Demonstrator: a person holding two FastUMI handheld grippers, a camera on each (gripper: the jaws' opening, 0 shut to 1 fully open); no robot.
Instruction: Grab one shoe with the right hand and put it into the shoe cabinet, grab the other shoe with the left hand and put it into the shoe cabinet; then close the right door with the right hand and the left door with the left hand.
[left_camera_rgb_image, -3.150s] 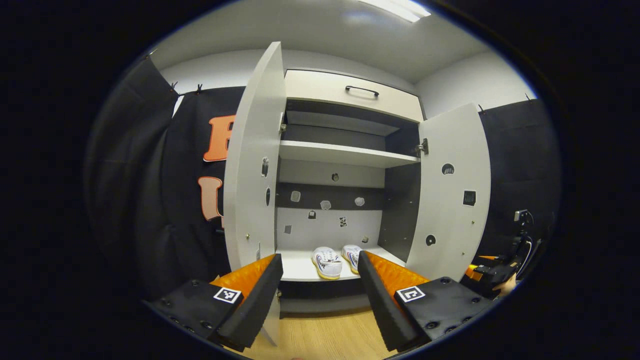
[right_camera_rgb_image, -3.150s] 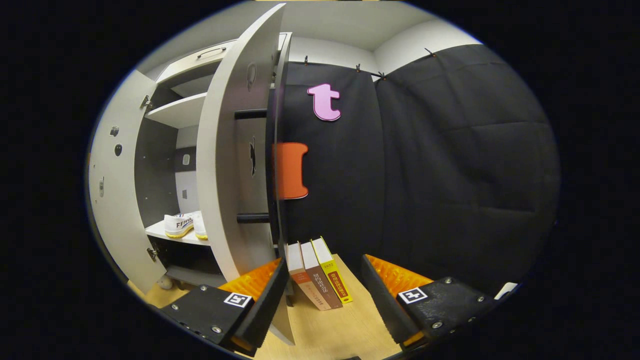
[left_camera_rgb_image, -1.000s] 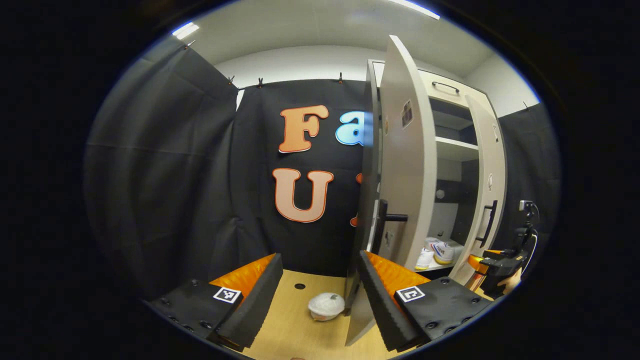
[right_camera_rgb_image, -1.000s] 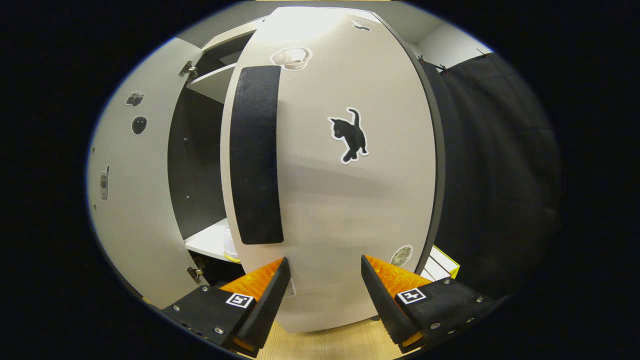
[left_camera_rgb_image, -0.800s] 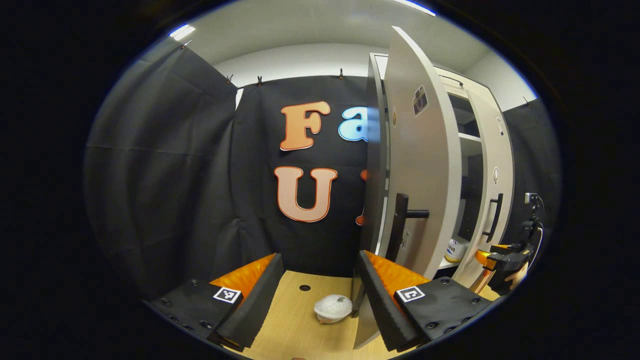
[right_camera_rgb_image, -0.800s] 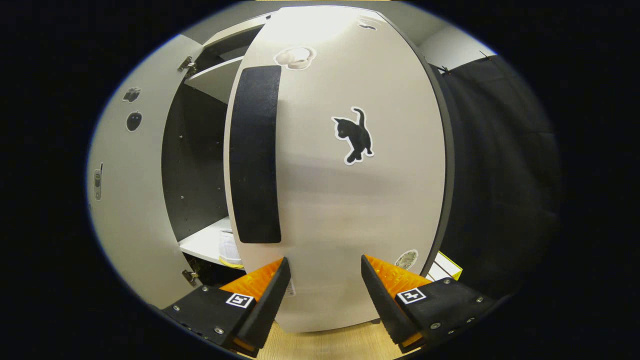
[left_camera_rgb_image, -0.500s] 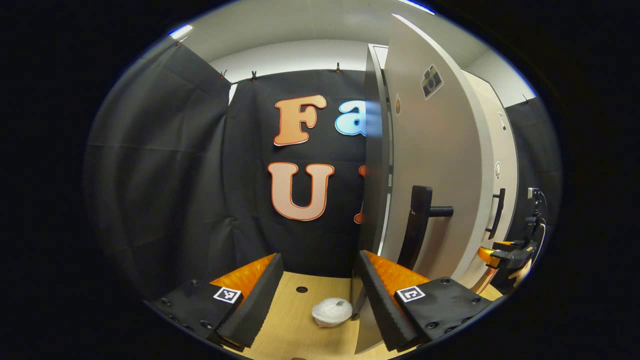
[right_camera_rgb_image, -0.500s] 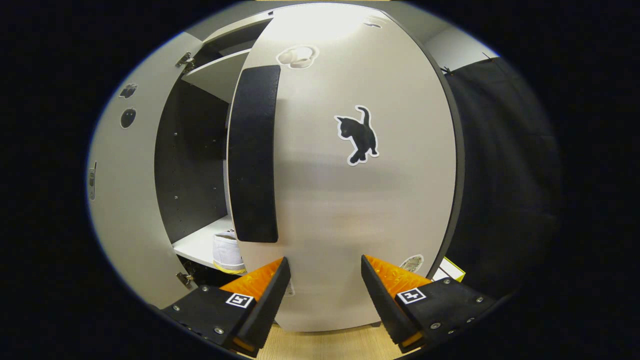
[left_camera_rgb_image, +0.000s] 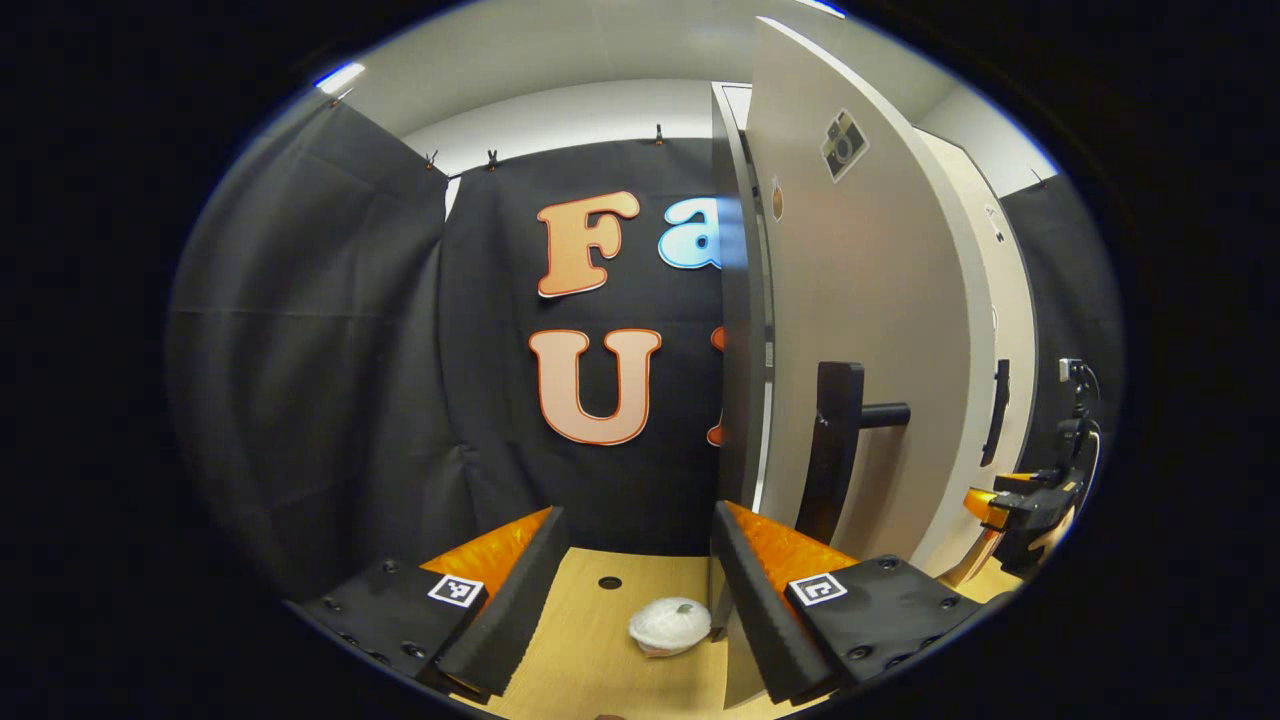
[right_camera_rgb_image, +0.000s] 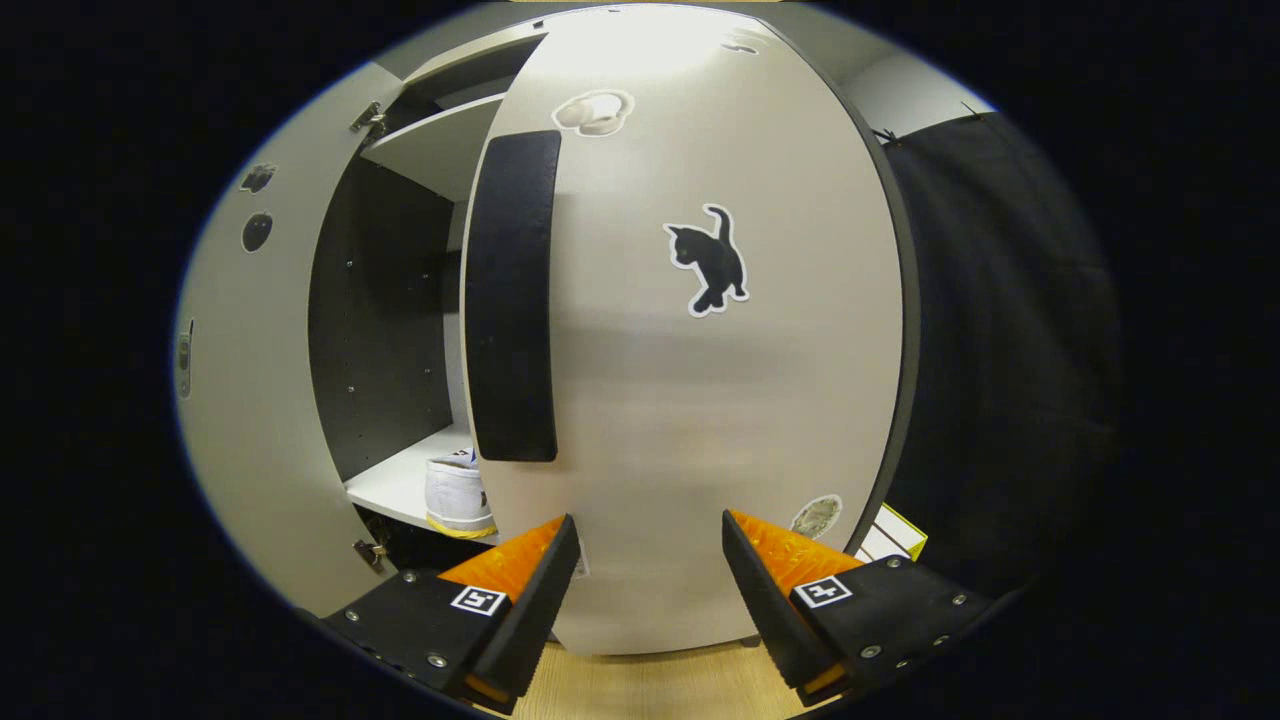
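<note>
In the right gripper view the right door of the shoe cabinet stands close ahead, its outer face toward me, with a black handle and a cat sticker. My right gripper is open, its fingertips just short of the door's lower part. Through the gap a white shoe sits on the bottom shelf. In the left gripper view the left door is partly swung in and carries a black handle. My left gripper is open, its right finger by the door's lower edge.
A white rounded lump and a small hole lie on the wooden floor ahead of the left gripper. The other gripper shows by the right door. A yellow book peeks out behind the right door. The left door's inner face stands left.
Both doors have swung further toward the cabinet since three seconds ago. The shoes have dropped out of the left gripper view. Both grippers stay open.
</note>
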